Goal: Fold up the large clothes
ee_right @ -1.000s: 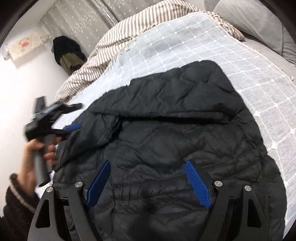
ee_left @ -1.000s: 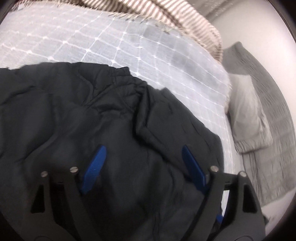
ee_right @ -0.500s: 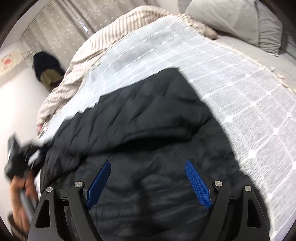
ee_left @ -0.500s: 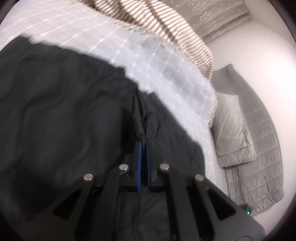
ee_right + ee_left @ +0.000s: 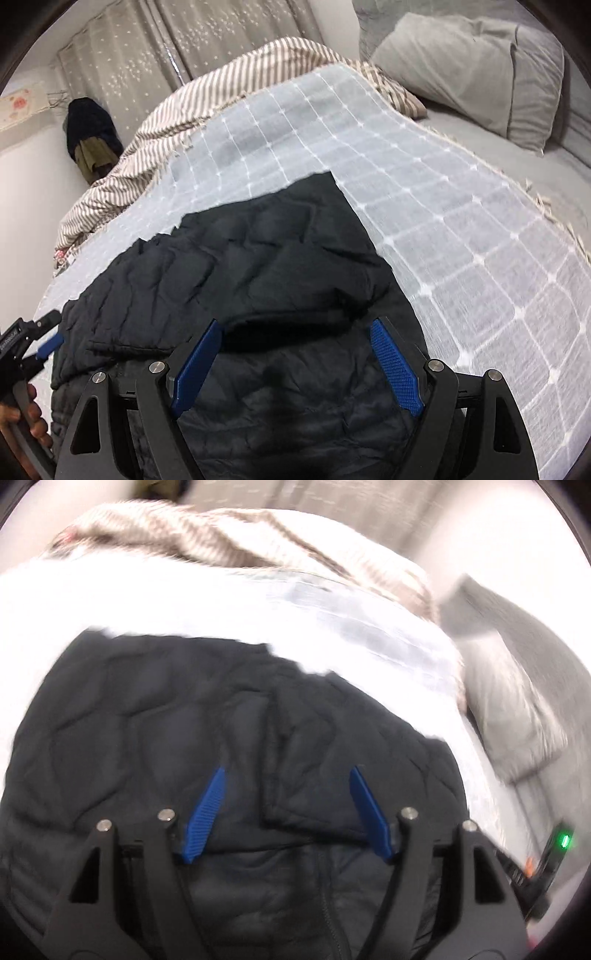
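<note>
Black quilted jacket point(image 5: 258, 288) lying on checked blanket point(image 5: 443, 221) — sleeve seemingly folded inward. Left gripper point(image 5: 286, 805) and right gripper point(image 5: 295, 354) hovering spread — gripping nothing.

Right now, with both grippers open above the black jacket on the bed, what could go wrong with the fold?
1. The folded-in sleeve lies loose on the black quilted jacket; neither the left gripper nor the right gripper holds it, so it may slide open.
2. The checked blanket underneath may bunch up if the jacket is dragged.
</note>
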A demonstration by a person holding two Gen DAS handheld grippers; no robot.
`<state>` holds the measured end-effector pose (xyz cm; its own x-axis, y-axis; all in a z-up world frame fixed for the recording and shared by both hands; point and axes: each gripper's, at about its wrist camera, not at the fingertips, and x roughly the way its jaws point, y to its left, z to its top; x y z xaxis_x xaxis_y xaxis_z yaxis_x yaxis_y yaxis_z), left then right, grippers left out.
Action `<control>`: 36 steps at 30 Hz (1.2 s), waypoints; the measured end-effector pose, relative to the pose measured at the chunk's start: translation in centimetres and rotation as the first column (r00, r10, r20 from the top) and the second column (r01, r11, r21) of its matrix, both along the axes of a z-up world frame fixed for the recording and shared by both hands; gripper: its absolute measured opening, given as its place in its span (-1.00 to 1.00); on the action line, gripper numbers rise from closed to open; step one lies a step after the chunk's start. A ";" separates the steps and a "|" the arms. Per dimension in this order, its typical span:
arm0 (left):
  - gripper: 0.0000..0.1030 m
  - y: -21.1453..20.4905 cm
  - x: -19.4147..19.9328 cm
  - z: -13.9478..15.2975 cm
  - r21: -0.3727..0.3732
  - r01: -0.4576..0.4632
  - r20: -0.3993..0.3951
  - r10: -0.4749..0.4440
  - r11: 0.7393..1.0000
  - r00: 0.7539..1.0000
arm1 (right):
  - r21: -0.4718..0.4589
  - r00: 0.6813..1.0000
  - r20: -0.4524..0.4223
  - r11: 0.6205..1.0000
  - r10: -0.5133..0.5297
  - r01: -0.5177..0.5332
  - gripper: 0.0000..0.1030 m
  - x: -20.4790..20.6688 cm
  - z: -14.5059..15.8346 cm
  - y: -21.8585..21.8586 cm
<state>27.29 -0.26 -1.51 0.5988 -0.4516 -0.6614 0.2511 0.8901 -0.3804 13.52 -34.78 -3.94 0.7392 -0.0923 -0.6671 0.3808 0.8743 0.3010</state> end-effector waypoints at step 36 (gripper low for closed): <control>1.00 16.6 -19.5 1.1 0.117 0.198 -0.127 -0.183 0.973 0.975 | 0.182 0.965 -0.141 0.964 0.220 -0.193 0.96 -16.8 1.2 1.5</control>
